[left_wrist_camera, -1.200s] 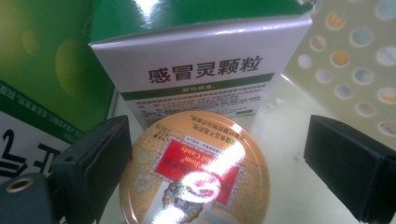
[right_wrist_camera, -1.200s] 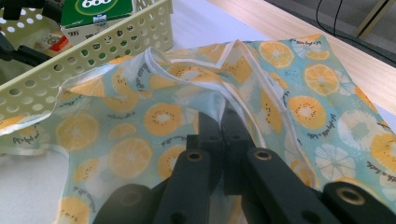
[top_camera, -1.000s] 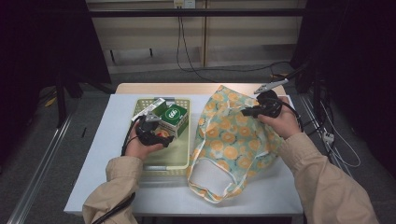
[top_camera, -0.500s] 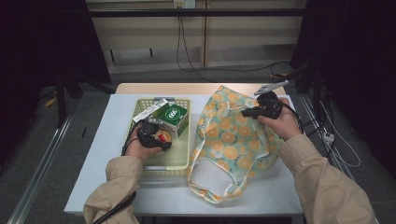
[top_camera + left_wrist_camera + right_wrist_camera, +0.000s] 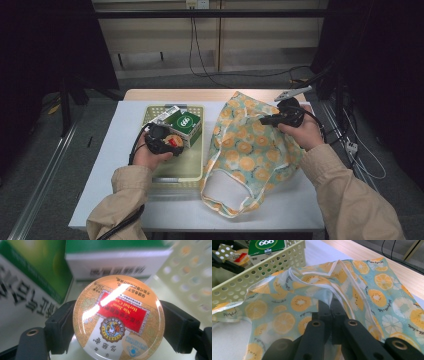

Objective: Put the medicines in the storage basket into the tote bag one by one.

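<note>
Left gripper (image 5: 117, 322): our jaws have just been closing and now pinch a round orange herbal-candy tin (image 5: 118, 318) by its sides, above the pale yellow perforated plastic basket (image 5: 192, 170), beside a green-and-white carton (image 5: 184, 126). Right gripper (image 5: 331, 311): our jaws pressed together on the edge of the citrus-print fabric bag (image 5: 250, 160), which lies just beside the basket.
</note>
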Demonstrator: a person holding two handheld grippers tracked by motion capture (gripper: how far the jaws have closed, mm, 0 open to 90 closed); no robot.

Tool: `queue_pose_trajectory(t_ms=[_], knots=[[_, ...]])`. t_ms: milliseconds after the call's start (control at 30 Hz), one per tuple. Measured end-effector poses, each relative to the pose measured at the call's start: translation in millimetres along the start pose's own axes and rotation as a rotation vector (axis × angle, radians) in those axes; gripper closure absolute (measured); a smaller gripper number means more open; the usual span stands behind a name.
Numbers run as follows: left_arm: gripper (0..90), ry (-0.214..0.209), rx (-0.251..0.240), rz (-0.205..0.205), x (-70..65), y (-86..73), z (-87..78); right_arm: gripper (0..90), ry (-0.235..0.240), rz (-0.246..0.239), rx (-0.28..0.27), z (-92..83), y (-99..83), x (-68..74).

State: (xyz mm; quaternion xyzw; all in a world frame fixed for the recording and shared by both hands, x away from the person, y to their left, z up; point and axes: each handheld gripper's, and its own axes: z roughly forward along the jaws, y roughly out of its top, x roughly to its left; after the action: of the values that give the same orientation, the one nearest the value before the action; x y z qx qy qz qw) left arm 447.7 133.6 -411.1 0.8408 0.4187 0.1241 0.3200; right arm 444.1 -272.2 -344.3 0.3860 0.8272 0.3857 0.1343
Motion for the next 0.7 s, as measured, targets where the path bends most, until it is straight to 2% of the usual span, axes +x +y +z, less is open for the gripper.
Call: queue_pose_trajectory(t_ms=[100, 200, 233, 267, 367, 433, 533, 600, 633, 667, 700], knots=[[20.5, -0.030, -0.006, 0.022, -3.2, 7.5, -12.2, 90.0, -0.001, 0.002, 0.000, 0.4, 0.1, -0.2], [20.5, -0.040, -0.030, 0.013, -8.1, 14.9, -26.4, 90.0, -0.001, 0.004, -0.001, 1.0, 0.2, 0.2], [20.5, -0.024, -0.040, 0.016, -11.7, 17.6, -30.6, 90.0, 0.000, 0.001, 0.001, 1.5, 0.3, 0.4], [20.5, -0.051, -0.042, 0.028, -13.7, 20.7, -34.9, 90.0, 0.001, 0.003, 0.003, 1.9, 0.4, 0.7], [20.5, -0.086, -0.072, 0.048, -26.3, 30.6, -45.6, 90.0, 0.003, 0.005, 0.003, 4.0, 0.4, 1.2], [20.5, -0.097, -0.087, 0.060, -37.2, 36.0, -49.1, 90.0, 0.004, 0.006, 0.004, 5.1, 0.5, 1.2], [20.5, -0.145, -0.109, 0.070, -55.6, 43.0, -49.6, 90.0, 0.007, 0.010, 0.004, 6.5, 0.5, 0.5], [20.5, -0.165, -0.108, 0.113, -67.3, 47.8, -48.0, 90.0, 0.010, 0.009, 0.006, 7.0, -0.1, -0.2], [20.5, -0.182, -0.114, 0.116, -73.3, 49.9, -46.3, 90.0, 0.010, 0.010, 0.006, 7.0, -0.5, -0.6], [20.5, -0.170, -0.121, 0.118, -79.8, 52.1, -44.5, 90.0, 0.012, 0.012, 0.006, 6.9, -0.8, -0.9], [20.5, -0.208, -0.125, 0.124, -83.6, 54.5, -41.8, 90.0, 0.014, 0.016, 0.005, 7.0, -1.0, -1.1]])
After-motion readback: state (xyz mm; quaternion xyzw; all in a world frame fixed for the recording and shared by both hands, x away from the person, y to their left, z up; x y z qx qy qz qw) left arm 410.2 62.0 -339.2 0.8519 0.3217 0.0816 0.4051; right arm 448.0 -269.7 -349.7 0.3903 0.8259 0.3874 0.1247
